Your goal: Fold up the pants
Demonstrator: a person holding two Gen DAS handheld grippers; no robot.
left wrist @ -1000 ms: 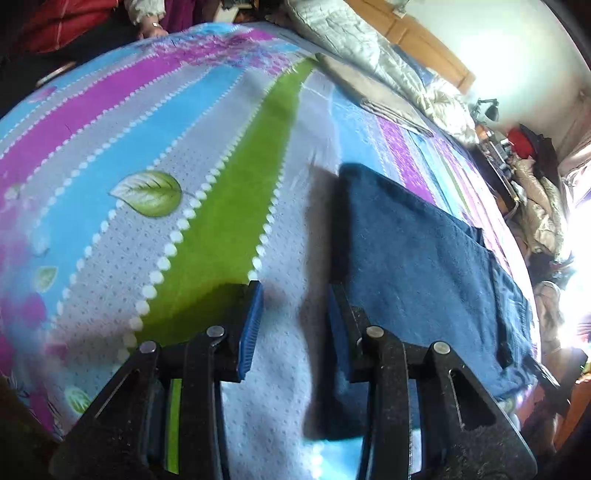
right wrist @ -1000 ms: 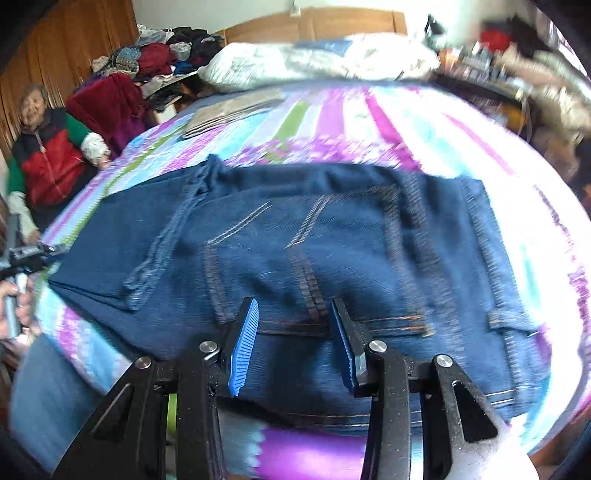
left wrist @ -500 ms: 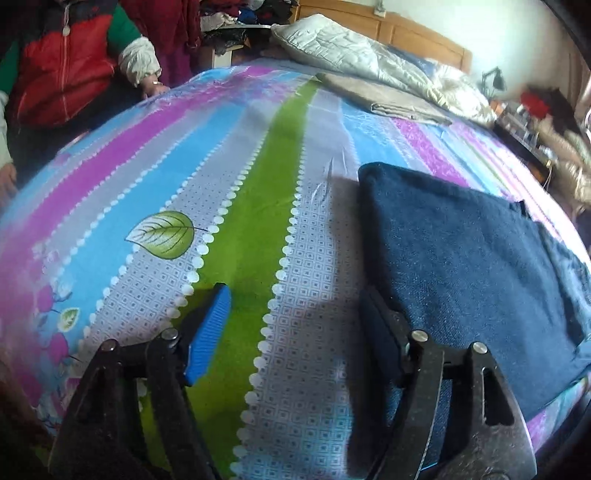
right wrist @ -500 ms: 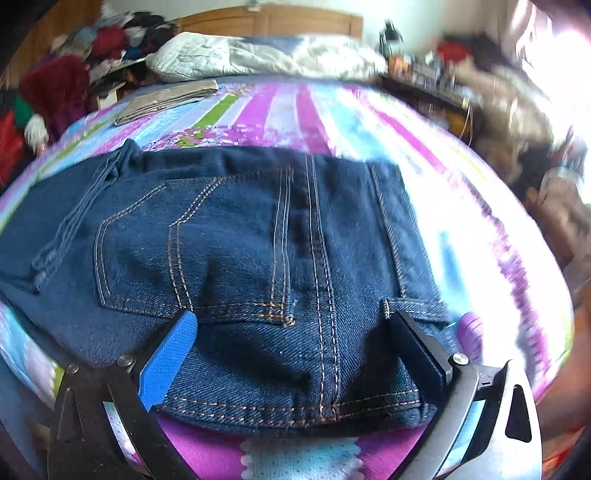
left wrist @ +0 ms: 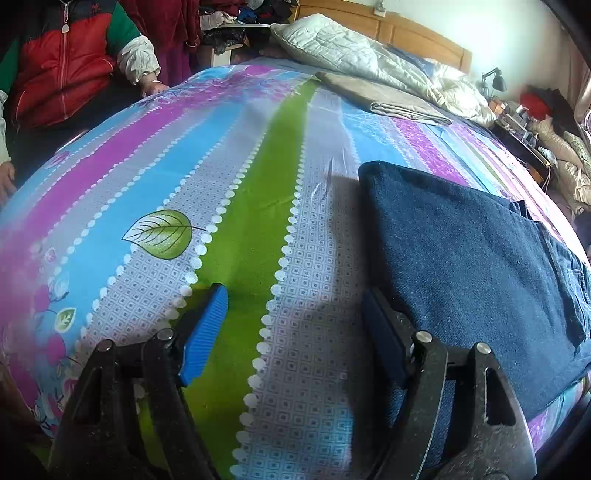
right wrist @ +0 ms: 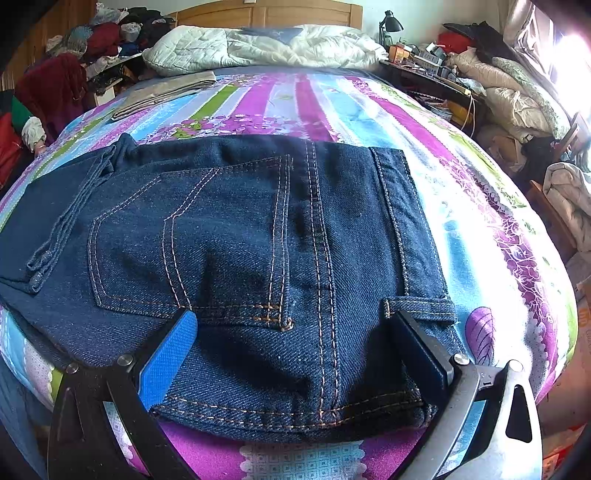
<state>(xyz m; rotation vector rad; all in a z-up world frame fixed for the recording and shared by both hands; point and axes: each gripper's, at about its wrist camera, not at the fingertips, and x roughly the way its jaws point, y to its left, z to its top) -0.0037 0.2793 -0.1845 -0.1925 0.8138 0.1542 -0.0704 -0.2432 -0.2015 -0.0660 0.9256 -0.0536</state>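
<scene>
The left gripper [left wrist: 291,325] is hovering at the 6 o'clock edge of its view, its fingers spread wide apart and holding nothing, above the green and grey stripes of the striped bedsheet [left wrist: 236,206]. Its right finger is sitting just beside the near left edge of the folded jeans [left wrist: 472,258], which are lying flat on the bed toward 3 o'clock; I cannot tell whether it is touching the denim.

The right gripper [right wrist: 291,347] is also standing wide apart, empty, at 6 o'clock in its view, its fingers straddling the waistband end of the jeans [right wrist: 258,236]. The blue pad [right wrist: 166,358] at 7 o'clock is overlapping the denim below the back pocket [right wrist: 192,240], and the dark finger at 5 o'clock is sitting just under a belt loop [right wrist: 419,308]. The jeans are lying folded, back pocket up, with a leg hem folded over at 9 o'clock.

Farther off, toward 12 o'clock, a folded beige cloth [right wrist: 166,92] is resting on the sheet near a rumpled white quilt [right wrist: 266,46] against the wooden headboard [right wrist: 266,14]. A person in a red jacket [left wrist: 62,66] is sitting at 10 o'clock in the left view, one hand on the bed edge.
</scene>
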